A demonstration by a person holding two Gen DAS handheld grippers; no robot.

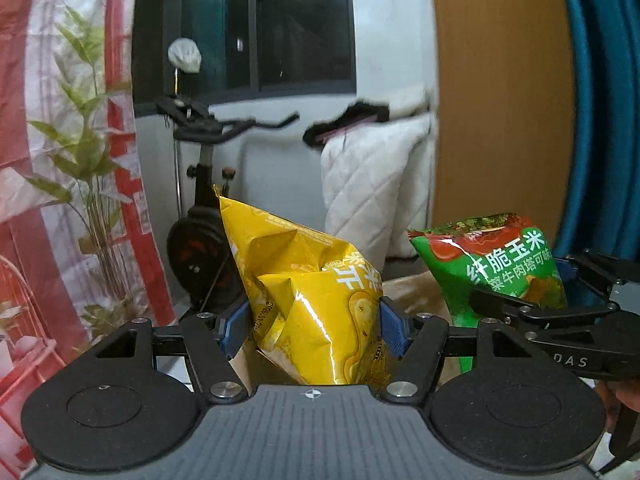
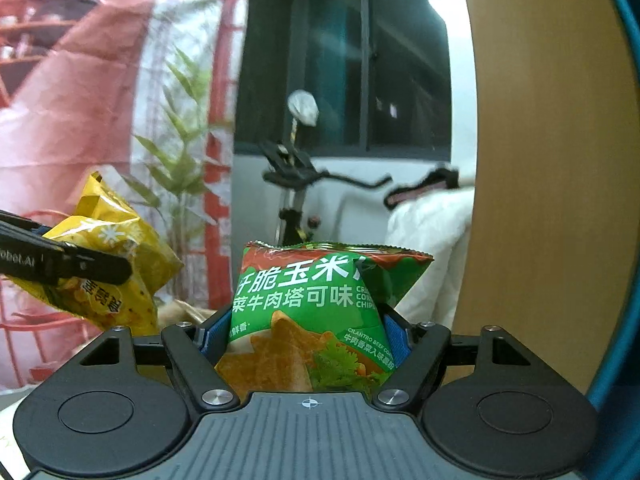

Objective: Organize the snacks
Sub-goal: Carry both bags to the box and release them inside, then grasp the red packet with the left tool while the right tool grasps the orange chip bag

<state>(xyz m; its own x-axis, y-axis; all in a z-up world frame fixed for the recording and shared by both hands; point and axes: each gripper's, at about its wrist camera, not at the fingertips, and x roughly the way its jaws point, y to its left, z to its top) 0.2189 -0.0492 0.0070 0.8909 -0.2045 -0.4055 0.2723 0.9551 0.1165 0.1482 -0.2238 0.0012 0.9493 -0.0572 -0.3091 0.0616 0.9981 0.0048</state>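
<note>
Both claws clenched on snack bags, held up in the air.

The left gripper pinches the yellow chip bag; the right gripper pinches the green corn chip bag, whose English lettering reads only in the right view.

I am holding both grippers raised side by side, pointing slightly downward. My left gripper is clamping its blue pads against a yellow bag. My right gripper is pinching a green bag between its fingers.
</note>
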